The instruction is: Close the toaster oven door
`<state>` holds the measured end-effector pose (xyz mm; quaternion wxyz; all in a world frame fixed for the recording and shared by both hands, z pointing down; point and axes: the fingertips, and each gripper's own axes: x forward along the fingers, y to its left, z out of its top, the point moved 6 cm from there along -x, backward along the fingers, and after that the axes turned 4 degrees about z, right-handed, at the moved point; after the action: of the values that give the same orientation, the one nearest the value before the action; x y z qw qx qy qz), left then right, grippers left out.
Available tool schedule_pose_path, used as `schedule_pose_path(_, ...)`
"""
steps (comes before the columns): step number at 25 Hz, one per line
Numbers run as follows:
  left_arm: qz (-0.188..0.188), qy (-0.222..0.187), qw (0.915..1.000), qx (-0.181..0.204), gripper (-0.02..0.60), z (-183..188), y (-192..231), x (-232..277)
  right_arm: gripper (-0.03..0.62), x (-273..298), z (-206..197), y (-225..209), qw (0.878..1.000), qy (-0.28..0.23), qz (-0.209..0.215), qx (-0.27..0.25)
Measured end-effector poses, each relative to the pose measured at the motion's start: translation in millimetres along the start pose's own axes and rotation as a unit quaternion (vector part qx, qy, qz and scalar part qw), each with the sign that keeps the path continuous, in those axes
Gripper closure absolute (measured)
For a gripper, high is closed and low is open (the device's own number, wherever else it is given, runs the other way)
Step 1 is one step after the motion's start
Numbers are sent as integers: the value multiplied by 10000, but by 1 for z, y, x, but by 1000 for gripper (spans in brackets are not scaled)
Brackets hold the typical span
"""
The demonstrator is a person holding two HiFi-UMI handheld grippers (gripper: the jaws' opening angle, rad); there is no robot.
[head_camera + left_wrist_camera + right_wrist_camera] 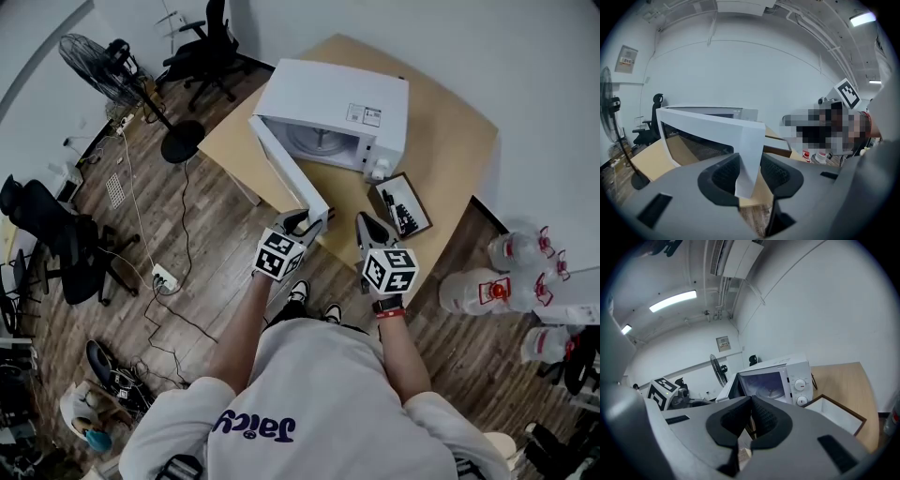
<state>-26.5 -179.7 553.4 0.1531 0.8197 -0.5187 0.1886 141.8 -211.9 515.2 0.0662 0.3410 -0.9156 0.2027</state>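
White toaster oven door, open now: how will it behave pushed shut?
White oven door looks rigid, framed: likely swings on its hinge without flexing. Left gripper clamps its free corner, so leverage seems good. Boxy white oven sits flat on the wooden table; might slide, unlikely to tip.

Toaster oven (337,103): white box, standing upright on the wooden table (450,141), its inside exposed.
Door (286,171): white frame with dark window, swung wide open, reaching the table's edge.
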Motion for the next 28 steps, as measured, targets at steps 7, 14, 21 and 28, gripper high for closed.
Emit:
schedule_pose_path(7,-39,-25,10000,14,426,5,0,7,579,9,9,-8,9998,-62,-163,21)
schedule_pose_path(14,-157,-10,9999,55,428,11,1,23,579,22,11,-15,9996,-76,-255,51)
schedule_pose_path(21,-231,-50,9997,59,428,18,0,34,579,25,14,-24,9991,-90,-400,85)
schedule_pose_path(28,-242,-38,9996,165,430,23,0,46,579,25,12,-31,9988,-126,-441,150)
